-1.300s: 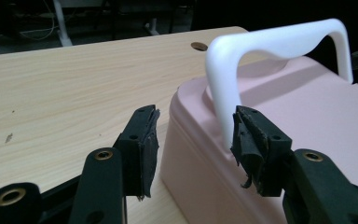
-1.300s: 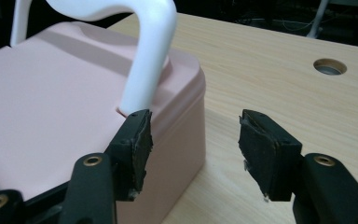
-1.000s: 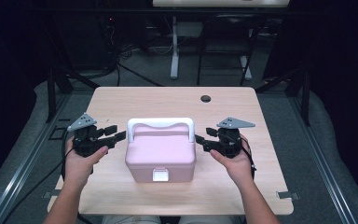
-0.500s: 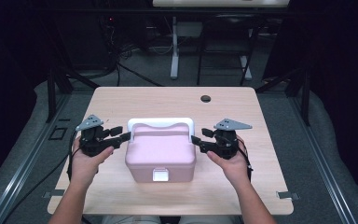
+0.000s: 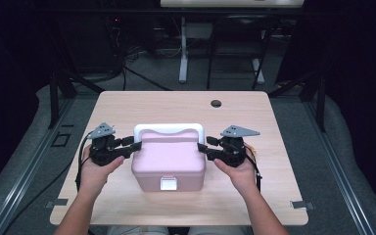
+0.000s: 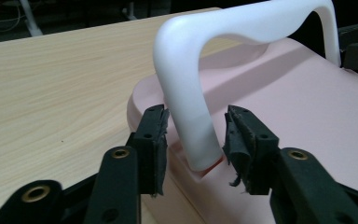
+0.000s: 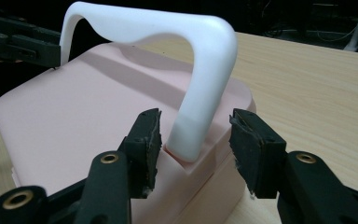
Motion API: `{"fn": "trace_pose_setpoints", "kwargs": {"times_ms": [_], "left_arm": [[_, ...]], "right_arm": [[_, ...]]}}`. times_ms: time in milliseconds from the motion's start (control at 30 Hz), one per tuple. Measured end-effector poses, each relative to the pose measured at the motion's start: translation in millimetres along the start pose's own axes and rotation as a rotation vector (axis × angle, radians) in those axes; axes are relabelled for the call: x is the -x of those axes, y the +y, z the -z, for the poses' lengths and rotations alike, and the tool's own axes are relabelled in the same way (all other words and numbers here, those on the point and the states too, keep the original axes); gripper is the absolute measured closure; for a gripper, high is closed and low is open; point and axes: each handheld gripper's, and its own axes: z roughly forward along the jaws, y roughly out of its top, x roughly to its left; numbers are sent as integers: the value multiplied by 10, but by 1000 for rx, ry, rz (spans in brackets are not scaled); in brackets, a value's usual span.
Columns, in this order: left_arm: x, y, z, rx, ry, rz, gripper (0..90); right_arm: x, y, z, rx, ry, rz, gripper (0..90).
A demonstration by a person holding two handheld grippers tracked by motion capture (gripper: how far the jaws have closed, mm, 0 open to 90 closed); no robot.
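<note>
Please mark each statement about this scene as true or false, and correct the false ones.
1. The pink box stands on the table. True.
2. The handle of the box is black. False: it is white.
3. The left gripper has one leg of the handle between its jaws. True; the jaws have just been closing, and gaps remain at both pads.
4. The right gripper holds the latch on the front of the box. False: its jaws stand on both sides of the other handle leg, not yet pressing on it.
5. The lid of the box is open. False: it is closed.
</note>
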Motion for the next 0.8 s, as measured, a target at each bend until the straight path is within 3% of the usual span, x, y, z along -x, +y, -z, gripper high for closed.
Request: {"fn": "trace_pose_setpoints", "kwargs": {"times_ms": [400, 800], "left_arm": [[14, -13, -9, 4, 4, -3, 612], [70, -33, 38, 18, 25, -31, 691]], "right_arm": [[-24, -14, -37, 14, 26, 16, 584], [-73, -25, -3, 25, -7, 77, 699]]}}
